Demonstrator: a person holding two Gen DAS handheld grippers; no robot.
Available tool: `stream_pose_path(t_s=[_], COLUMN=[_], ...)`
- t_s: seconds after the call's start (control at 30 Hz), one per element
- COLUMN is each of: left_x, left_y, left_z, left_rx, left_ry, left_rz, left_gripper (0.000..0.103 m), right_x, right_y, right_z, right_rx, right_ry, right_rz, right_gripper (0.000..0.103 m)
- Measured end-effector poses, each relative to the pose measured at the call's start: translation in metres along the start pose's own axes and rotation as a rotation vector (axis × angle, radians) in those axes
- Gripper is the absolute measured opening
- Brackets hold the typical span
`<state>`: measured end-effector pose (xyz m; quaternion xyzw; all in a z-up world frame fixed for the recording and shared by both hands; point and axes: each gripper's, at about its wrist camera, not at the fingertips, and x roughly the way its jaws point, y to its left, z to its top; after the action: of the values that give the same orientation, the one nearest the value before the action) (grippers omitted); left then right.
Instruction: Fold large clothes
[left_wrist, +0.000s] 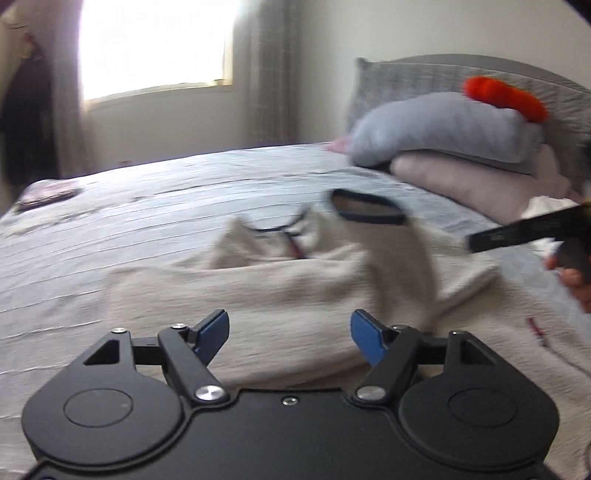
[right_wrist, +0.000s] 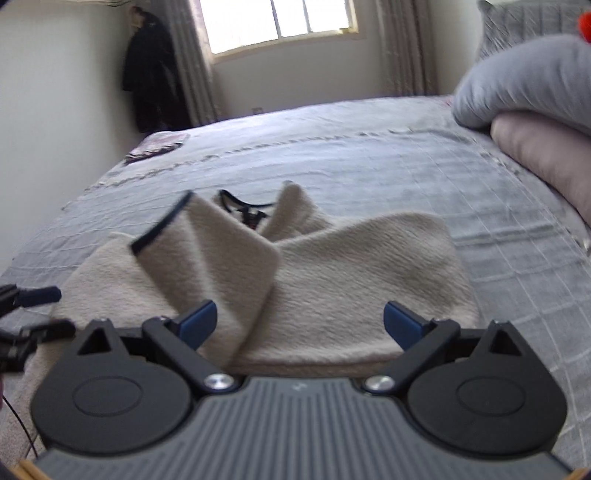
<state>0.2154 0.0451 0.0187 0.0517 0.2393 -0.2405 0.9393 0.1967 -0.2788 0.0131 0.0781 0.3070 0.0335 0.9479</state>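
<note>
We see a cream sweater (right_wrist: 332, 266) lying on the grey bed (right_wrist: 369, 155), partly folded, with one navy-cuffed sleeve (right_wrist: 207, 251) laid across its body toward eleven o'clock. Our left hand-held gripper (left_wrist: 290, 332) hovers just above the near hem, its blue pads spread apart and nothing between them. Our right hand-held gripper (right_wrist: 301, 321) is likewise released, jaws wide over the sweater's near edge, gripping nothing. At two o'clock in the right wrist view, a grey pillow (right_wrist: 524, 77) sits on a pink one (right_wrist: 546, 155).
</note>
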Motion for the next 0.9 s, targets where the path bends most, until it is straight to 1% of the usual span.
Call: stream_pose_path(t_s=[0.03, 0.07, 0.13, 0.17, 0.2, 0.27, 0.3, 0.37, 0.4, 0.43, 0.47, 0.5, 0.53, 0.57, 0.6, 0.63, 0.7, 0.73, 0.8, 0.83, 0.87, 0.9], left_x=[-0.001, -0.001, -0.002, 0.002, 0.003, 0.015, 0.022, 0.035, 0.037, 0.036, 0.032, 0.027, 0.022, 0.018, 0.014, 0.011, 0.011, 0.016, 0.035, 0.048, 0.059, 0.071], left_y=[0.016, 0.027, 0.053, 0.064, 0.073, 0.080, 0.078, 0.071, 0.065, 0.060, 0.057, 0.058, 0.058, 0.061, 0.064, 0.069, 0.079, 0.085, 0.099, 0.107, 0.114, 0.121], left_z=[-0.003, -0.008, -0.017, -0.023, -0.029, -0.039, -0.044, -0.054, -0.058, -0.058, -0.055, -0.052, -0.048, -0.044, -0.040, -0.036, -0.028, -0.024, -0.016, -0.012, -0.010, -0.007], left_rx=[-0.024, -0.053, -0.121, -0.161, -0.193, -0.237, -0.238, -0.200, -0.168, -0.130, -0.109, -0.102, -0.096, -0.094, -0.098, -0.110, -0.140, -0.161, -0.217, -0.250, -0.282, -0.320], left_ry=[0.003, 0.004, 0.015, 0.021, 0.028, 0.057, 0.077, 0.146, 0.168, 0.175, 0.190, 0.207, 0.219, 0.222, 0.211, 0.190, 0.140, 0.128, 0.131, 0.138, 0.147, 0.159], left_rz=[0.042, 0.074, 0.110, 0.125, 0.130, 0.132, 0.126, 0.126, 0.129, 0.132, 0.126, 0.111, 0.085, 0.054, 0.035, 0.028, 0.036, 0.047, 0.075, 0.090, 0.105, 0.123], left_gripper=[0.069, 0.066, 0.049, 0.046, 0.041, 0.037, 0.037, 0.037, 0.036, 0.036, 0.036, 0.038, 0.040, 0.043, 0.052, 0.061, 0.068, 0.068, 0.068, 0.068, 0.068, 0.068], right_x=[-0.001, 0.000, 0.006, 0.013, 0.023, 0.042, 0.051, 0.064, 0.066, 0.069, 0.069, 0.066, 0.061, 0.055, 0.048, 0.039, 0.028, 0.026, 0.030, 0.037, 0.048, 0.058], right_y=[0.006, 0.012, 0.029, 0.038, 0.048, 0.059, 0.060, 0.051, 0.041, 0.027, 0.011, -0.009, -0.027, -0.043, -0.057, -0.070, -0.089, -0.095, -0.099, -0.099, -0.095, -0.092], right_z=[0.001, 0.002, 0.004, 0.004, 0.004, 0.004, 0.004, 0.005, 0.005, 0.005, 0.004, 0.000, -0.004, -0.008, -0.011, -0.014, -0.013, -0.012, -0.006, -0.003, 0.002, 0.003], right_rx=[-0.012, -0.025, -0.070, -0.094, -0.116, -0.131, -0.124, -0.091, -0.075, -0.052, -0.024, 0.018, 0.058, 0.095, 0.128, 0.156, 0.226, 0.254, 0.281, 0.283, 0.276, 0.264], right_ry=[-0.001, 0.001, 0.008, 0.017, 0.031, 0.041, 0.043, 0.042, 0.039, 0.048, 0.065, 0.088, 0.104, 0.111, 0.106, 0.092, 0.068, 0.057, 0.037, 0.042, 0.061, 0.085], right_rz=[0.016, 0.032, 0.067, 0.071, 0.061, 0.034, 0.019, -0.017, -0.048, -0.099, -0.146, -0.173, -0.157, -0.133, -0.108, -0.066, 0.032, 0.061, 0.096, 0.091, 0.068, 0.032], right_gripper=[0.099, 0.099, 0.099, 0.099, 0.099, 0.099, 0.098, 0.094, 0.094, 0.093, 0.093, 0.093, 0.093, 0.093, 0.094, 0.094, 0.094, 0.094, 0.093, 0.091, 0.085, 0.081])
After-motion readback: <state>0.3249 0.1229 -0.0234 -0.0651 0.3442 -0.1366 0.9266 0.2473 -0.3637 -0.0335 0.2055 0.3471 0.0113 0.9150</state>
